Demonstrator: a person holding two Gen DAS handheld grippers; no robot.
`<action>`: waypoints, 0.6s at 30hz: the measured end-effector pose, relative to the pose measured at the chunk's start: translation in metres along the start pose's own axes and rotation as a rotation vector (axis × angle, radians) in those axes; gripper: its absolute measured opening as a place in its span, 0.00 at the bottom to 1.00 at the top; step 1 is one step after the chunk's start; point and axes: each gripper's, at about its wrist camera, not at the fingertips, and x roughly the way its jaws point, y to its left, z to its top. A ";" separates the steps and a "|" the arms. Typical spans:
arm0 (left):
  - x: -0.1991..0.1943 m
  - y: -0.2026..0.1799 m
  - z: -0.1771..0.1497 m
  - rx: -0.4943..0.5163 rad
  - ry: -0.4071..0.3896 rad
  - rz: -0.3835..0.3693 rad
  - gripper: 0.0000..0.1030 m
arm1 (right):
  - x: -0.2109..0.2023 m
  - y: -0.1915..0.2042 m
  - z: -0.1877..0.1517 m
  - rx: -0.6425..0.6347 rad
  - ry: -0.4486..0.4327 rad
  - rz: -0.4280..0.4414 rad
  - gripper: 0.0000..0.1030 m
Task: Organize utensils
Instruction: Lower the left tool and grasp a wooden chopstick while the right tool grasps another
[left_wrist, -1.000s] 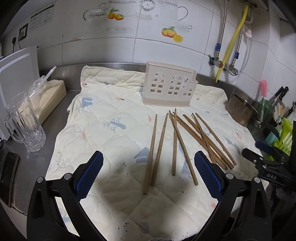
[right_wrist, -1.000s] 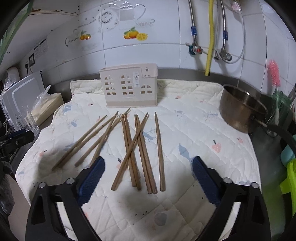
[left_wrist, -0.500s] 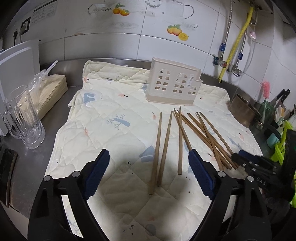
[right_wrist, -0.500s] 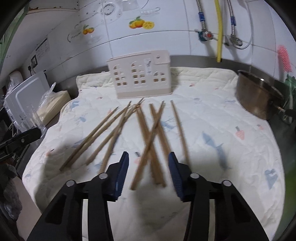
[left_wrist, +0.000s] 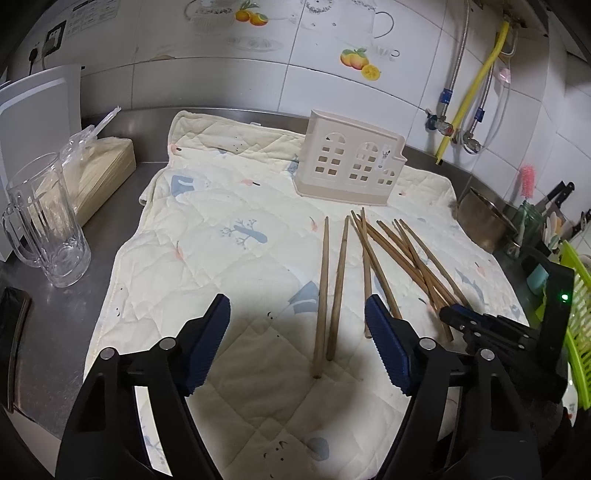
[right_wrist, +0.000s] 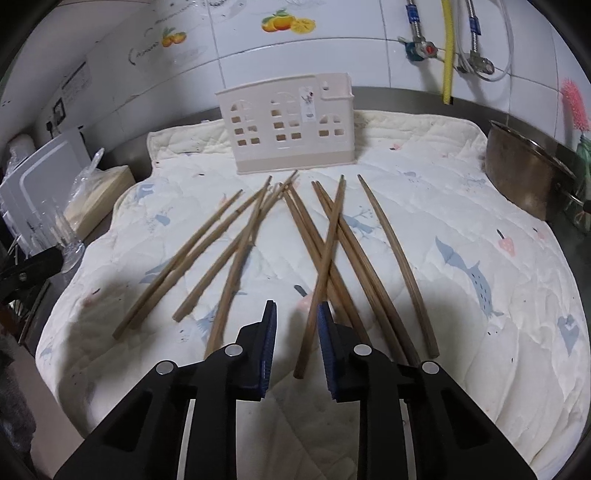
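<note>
Several wooden chopsticks (right_wrist: 325, 240) lie fanned out on a quilted cream mat (right_wrist: 498, 240), also in the left wrist view (left_wrist: 334, 280). A beige plastic utensil holder (right_wrist: 290, 125) stands upright at the mat's far side and shows in the left wrist view (left_wrist: 351, 162) too. My left gripper (left_wrist: 295, 314) is open and empty, low over the near mat, left of the chopsticks. My right gripper (right_wrist: 295, 314) has its jaws narrowed to a small gap, empty, just above the near ends of the middle chopsticks; its tip shows in the left wrist view (left_wrist: 454, 317).
A glass mug (left_wrist: 44, 236) and a bagged stack of napkins (left_wrist: 96, 166) sit left of the mat. A metal pot (right_wrist: 528, 173) stands at the right. A green rack (left_wrist: 576, 332), knives and brushes crowd the far right. Pipes run down the tiled wall.
My right gripper has narrowed from wide open to a small gap and moved forward and down over the chopsticks. My left gripper has narrowed a little and moved forward slightly.
</note>
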 end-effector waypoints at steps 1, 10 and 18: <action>0.000 0.000 0.000 -0.001 0.001 -0.003 0.70 | 0.002 0.000 0.000 0.004 0.003 -0.003 0.20; 0.004 -0.006 -0.003 0.014 0.017 -0.033 0.63 | 0.017 -0.009 -0.001 0.046 0.033 -0.020 0.11; 0.013 -0.032 -0.009 0.045 0.049 -0.087 0.61 | 0.013 -0.015 -0.002 0.070 0.012 -0.021 0.06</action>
